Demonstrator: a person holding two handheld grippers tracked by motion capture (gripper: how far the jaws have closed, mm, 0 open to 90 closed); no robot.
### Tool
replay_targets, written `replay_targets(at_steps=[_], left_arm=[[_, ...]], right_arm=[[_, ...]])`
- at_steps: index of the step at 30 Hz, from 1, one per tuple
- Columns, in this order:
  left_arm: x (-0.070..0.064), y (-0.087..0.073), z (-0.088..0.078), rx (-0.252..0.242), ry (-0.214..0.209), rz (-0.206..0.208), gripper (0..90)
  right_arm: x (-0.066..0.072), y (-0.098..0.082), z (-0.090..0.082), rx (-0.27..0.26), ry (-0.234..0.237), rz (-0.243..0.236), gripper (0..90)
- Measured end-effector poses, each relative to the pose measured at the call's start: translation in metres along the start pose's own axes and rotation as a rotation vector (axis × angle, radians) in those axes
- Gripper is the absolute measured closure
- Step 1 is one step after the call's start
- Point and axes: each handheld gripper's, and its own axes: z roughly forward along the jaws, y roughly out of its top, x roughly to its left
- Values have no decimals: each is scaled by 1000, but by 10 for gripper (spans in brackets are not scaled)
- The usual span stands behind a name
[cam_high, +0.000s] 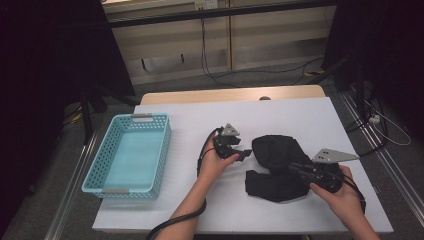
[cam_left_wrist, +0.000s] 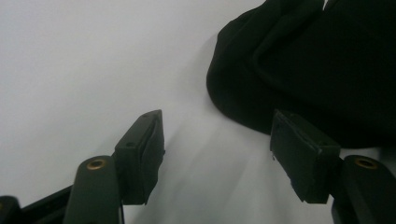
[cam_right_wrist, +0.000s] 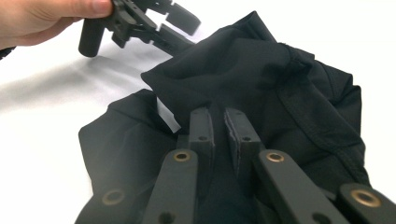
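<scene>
Here the right gripper (cam_right_wrist: 218, 122) pinches a fold of the crumpled black cloth garment (cam_high: 275, 167) lying mid-table; the left gripper (cam_left_wrist: 217, 147), jaws apart, nears its edge. Folding seems barely begun; the light-blue plastic basket (cam_high: 162, 150) apparently awaits it.

Our forearms were bare; our grippers (cam_high: 239, 149) (cam_high: 300, 169) were black, brass-riveted, each topped by a grey three-cornered plate (cam_high: 231, 130), trailing black cables (cam_high: 175, 222).

White table (cam_high: 280, 112) bears black cloth (cam_high: 277, 150) and turquoise basket (cam_high: 102, 172).
</scene>
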Motion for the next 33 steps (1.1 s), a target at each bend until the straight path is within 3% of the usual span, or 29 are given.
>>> replay_targets(at_steps=[3,8,18,23,27,30,33], left_arm=[[-5,4,8,4,3,25,410],[-10,9,19,10,-8,31,462],[-10,13,27,11,-12,10,576],[-7,14,27,11,13,-13,537],[-3,15,30,15,44,-41,411],[-3,18,33,24,31,-29,430],[-5,20,36,20,5,-35,556]], right_arm=[[0,0,2,4,7,-2,821],[0,0,3,6,13,-10,821],[1,1,5,11,18,-10,821],[3,2,5,12,22,-16,821],[3,1,5,18,27,-17,822],[4,1,5,21,30,-21,821],[4,1,5,18,31,-23,821]])
